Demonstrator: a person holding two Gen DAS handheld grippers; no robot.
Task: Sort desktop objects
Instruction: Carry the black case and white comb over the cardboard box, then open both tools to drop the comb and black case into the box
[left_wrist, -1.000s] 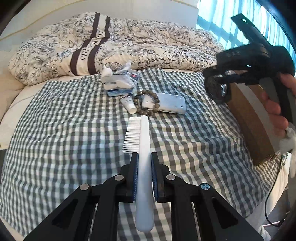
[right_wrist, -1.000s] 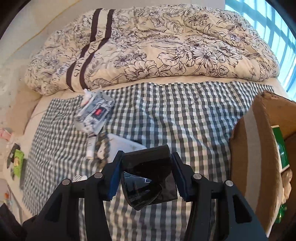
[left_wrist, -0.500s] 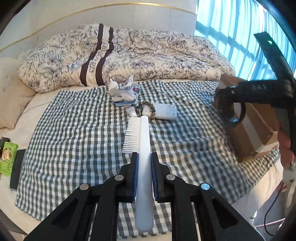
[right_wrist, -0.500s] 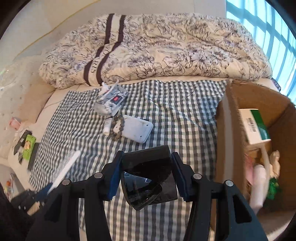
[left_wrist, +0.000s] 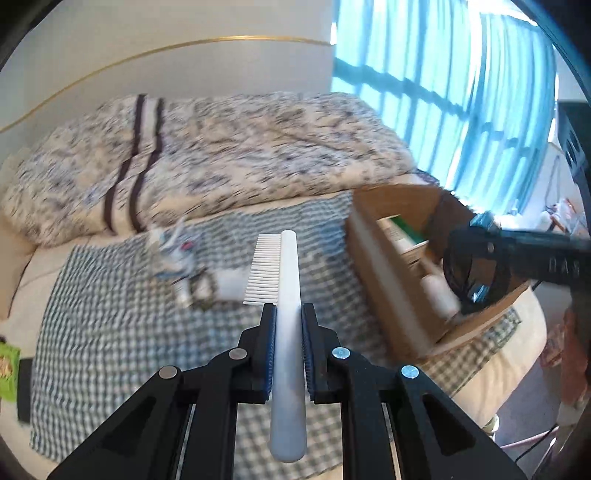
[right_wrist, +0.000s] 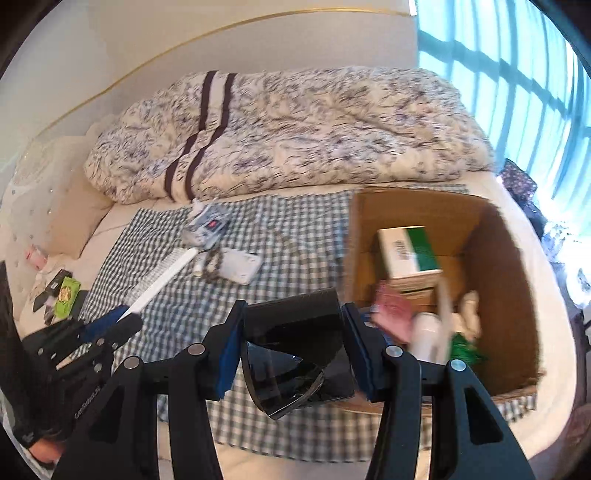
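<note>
My left gripper (left_wrist: 288, 314) is shut on a long white comb (left_wrist: 286, 291), held high above the checked cloth (left_wrist: 110, 332); gripper and comb also show at the left of the right wrist view (right_wrist: 162, 280). My right gripper (right_wrist: 293, 321) is shut on a pair of black sunglasses (right_wrist: 291, 350), held above the near left corner of an open cardboard box (right_wrist: 495, 258). In the left wrist view the right gripper (left_wrist: 469, 266) hangs over the box (left_wrist: 391, 273). A bead bracelet (right_wrist: 212, 260), a white flat case (right_wrist: 242, 264), a small tube and a tissue pack (right_wrist: 208, 225) lie on the cloth.
The box holds a green and white carton (right_wrist: 410, 251), a pink packet (right_wrist: 393, 312), a white bottle (right_wrist: 424, 336) and other small things. A flowered duvet (right_wrist: 295, 129) lies behind the cloth. A green packet (right_wrist: 66, 295) and dark items lie at the left bed edge. A window is on the right.
Both grippers have risen and pulled back from the bed, still holding their objects. The right gripper has moved toward the box, whose inside has come into view.
</note>
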